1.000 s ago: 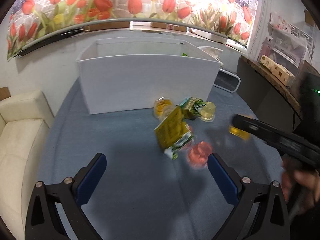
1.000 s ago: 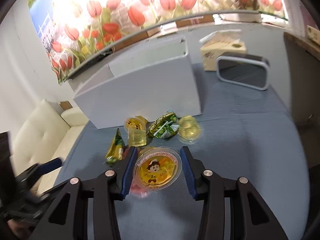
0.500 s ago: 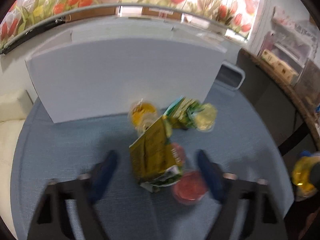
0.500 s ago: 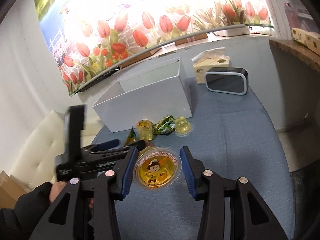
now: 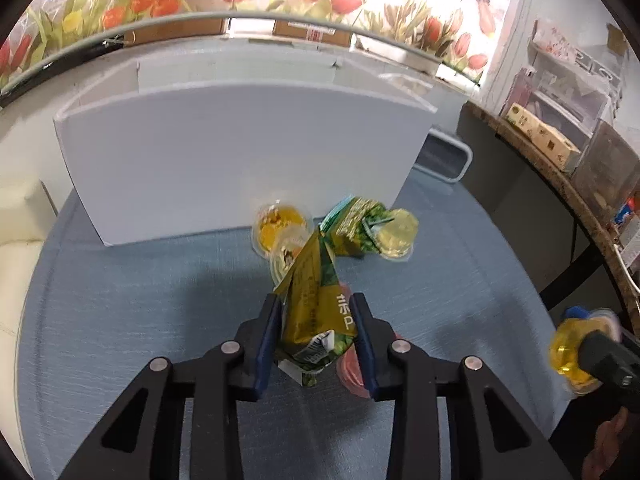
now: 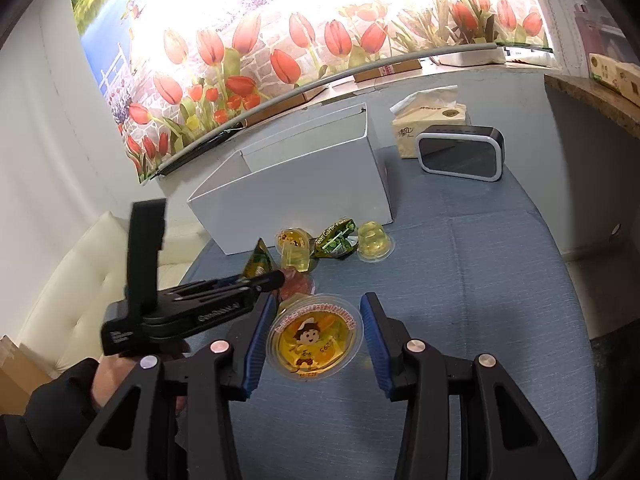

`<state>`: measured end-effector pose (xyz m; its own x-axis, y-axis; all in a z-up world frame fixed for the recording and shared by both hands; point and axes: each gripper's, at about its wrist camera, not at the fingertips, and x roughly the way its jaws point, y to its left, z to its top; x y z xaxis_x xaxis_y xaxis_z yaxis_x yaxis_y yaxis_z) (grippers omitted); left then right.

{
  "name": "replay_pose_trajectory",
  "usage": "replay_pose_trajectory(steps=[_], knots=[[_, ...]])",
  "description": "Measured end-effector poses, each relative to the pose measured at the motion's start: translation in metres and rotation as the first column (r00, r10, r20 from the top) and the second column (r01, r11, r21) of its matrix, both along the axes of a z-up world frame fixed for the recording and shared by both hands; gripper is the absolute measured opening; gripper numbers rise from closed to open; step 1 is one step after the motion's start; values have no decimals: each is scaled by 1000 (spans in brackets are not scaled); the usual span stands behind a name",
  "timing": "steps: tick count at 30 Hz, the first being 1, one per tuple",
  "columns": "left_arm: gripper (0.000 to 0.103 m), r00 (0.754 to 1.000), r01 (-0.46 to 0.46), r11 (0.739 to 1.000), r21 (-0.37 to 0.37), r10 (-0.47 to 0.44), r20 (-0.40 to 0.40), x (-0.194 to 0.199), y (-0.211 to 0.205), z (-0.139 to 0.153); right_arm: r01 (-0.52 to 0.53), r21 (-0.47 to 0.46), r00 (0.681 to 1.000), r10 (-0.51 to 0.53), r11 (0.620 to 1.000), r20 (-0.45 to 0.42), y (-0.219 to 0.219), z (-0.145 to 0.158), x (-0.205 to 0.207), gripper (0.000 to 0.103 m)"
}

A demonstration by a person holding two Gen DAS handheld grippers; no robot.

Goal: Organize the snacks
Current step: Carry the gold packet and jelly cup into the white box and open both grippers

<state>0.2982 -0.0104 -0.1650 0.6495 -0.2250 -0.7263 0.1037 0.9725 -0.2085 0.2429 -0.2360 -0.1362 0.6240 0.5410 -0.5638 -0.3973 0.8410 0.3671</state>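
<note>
My left gripper is shut on a green and yellow snack packet, which also shows in the right wrist view. My right gripper is shut on a yellow jelly cup with a cartoon lid, held above the table; it appears at the right edge of the left wrist view. A white open box stands behind the snacks. On the blue cloth lie a second green packet, two yellow jelly cups and a red jelly cup.
A tissue box and a black speaker stand at the back right of the table. A cream sofa is to the left. A dark counter with boxes runs along the right.
My left gripper moved forward and closed on the green and yellow packet. My right gripper rose and drew back with the jelly cup still in it.
</note>
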Motion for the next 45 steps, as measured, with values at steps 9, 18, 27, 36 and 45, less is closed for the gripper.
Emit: replay_pose_trajectory(steps=[9,18,27,36,45], knots=[[30,992,7,1000,-2,-7,124,-25,7,53,-25,-21,999,25,999,20,16,7,3,48],[29,984,9,1000,-15,-6,180,-42,25,84,-51,-36,998,53,998,46,35,16,6,48],[29,983,13,1000,-4,-13,182,-46,33,93,-78,-47,994,81,996,70,52,27,14,48],[29,984,19,1000,-11,-17,176,-39,34,96,-91,-72,991,98,993,94,62,38,28,48],[29,984,21,1000,-12,-19,176,10,46,123,-101,-81,984,112,992,139,86,78,98,48]])
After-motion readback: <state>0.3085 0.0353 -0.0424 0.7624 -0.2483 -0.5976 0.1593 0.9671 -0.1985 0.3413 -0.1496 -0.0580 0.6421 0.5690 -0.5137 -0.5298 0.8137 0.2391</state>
